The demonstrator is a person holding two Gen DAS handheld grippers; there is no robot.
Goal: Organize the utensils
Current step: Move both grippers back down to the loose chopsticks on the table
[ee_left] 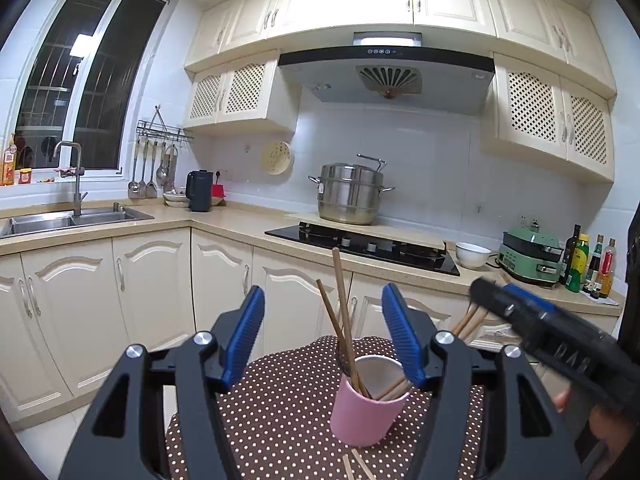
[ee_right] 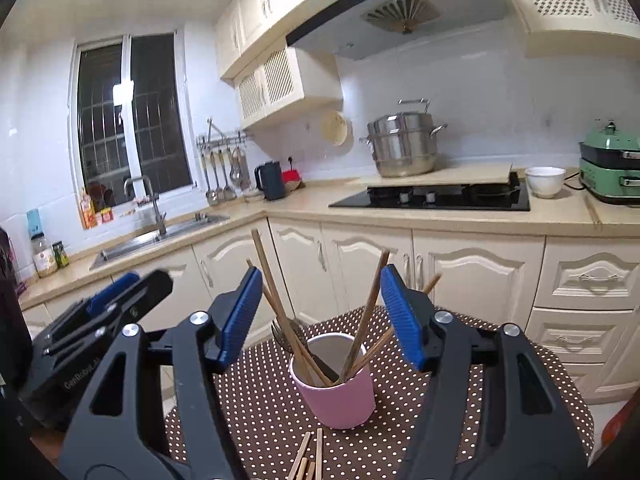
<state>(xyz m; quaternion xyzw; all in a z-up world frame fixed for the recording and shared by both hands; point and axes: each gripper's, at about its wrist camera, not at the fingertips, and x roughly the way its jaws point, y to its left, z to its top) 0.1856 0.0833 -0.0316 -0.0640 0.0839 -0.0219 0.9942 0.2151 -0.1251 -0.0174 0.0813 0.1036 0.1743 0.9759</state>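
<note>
Pink and cylindrical, the ceramic utensil cup (ee_right: pixel 334 394) stood upright on the brown white-dotted tablecloth (ee_right: pixel 256 404), and everything else is placed from it. Several brown wooden chopsticks (ee_right: pixel 366 320) leaned inside the cup against its rim, fanning out to both sides, with what looked like a dark metal fork (ee_right: pixel 282 330) at the cup's far left edge. More loose wooden chopsticks (ee_right: pixel 308 456) lay flat on the cloth just in front of the cup. The right gripper (ee_right: pixel 322 320), black-framed with blue ribbed pads, pointed nearly level at the cup; its jaws stood wide apart on either side of the upright sticks, pressing on nothing. The left gripper (ee_left: pixel 324 328) was posed the same way, slightly left of the cup, jaws spread with two chopsticks rising between the pads but untouched. In the left wrist view the right gripper appeared blurred to the right of the cup, with part of a hand (ee_left: pixel 600 420) beneath it. Behind the cup ran cream cabinet doors (ee_right: pixel 368 268), a beige counter and a black glass hob (ee_right: pixel 436 196).
</note>
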